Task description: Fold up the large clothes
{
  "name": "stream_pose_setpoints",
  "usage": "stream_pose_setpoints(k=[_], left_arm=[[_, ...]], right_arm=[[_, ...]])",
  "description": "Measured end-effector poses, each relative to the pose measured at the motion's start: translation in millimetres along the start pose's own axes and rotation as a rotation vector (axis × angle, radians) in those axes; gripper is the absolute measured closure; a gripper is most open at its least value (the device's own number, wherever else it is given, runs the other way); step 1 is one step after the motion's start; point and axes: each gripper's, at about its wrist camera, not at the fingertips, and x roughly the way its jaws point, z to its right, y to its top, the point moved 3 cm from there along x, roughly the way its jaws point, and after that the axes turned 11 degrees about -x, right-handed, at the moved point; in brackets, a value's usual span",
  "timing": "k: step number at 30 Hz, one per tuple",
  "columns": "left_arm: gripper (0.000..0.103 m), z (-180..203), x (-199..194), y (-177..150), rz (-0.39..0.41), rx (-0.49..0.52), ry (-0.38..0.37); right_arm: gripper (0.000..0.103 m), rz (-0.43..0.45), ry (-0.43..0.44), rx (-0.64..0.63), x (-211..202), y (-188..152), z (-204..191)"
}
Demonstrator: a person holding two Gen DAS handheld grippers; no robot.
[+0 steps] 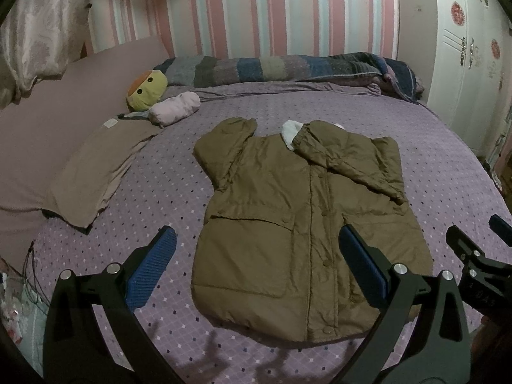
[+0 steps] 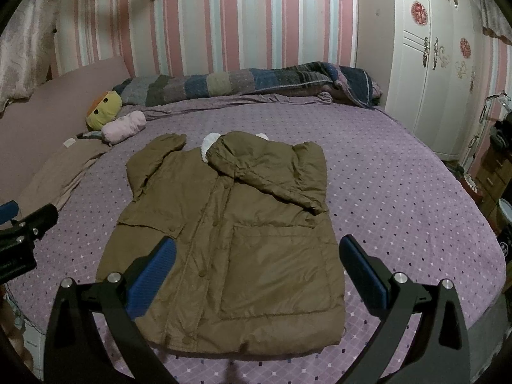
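Coat [image 1: 297,224]: we see one, olive, puffy, fleece-collared, flat on the dotted purple bed [image 1: 160,192]. Our left claw [image 1: 256,272] and right claw [image 2: 256,272] gape wide, empty.

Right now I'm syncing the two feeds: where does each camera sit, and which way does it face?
Left wrist: on the open left gripper, above the bed's near edge, facing the olive padded coat; right gripper at right.
Right wrist: on the open right gripper, facing the coat; left gripper at left.
Shared: coat, purple dotted bedspread.
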Motion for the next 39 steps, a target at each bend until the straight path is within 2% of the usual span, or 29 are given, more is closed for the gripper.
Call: stream_pose_setpoints(k=[39], left_arm=[[0.003, -9.7, 14.4, 1.2, -0.031, 0.005, 0.008]], right_arm=[[0.001, 0.001, 0.007, -0.026, 14.1, -0.6, -7.2]])
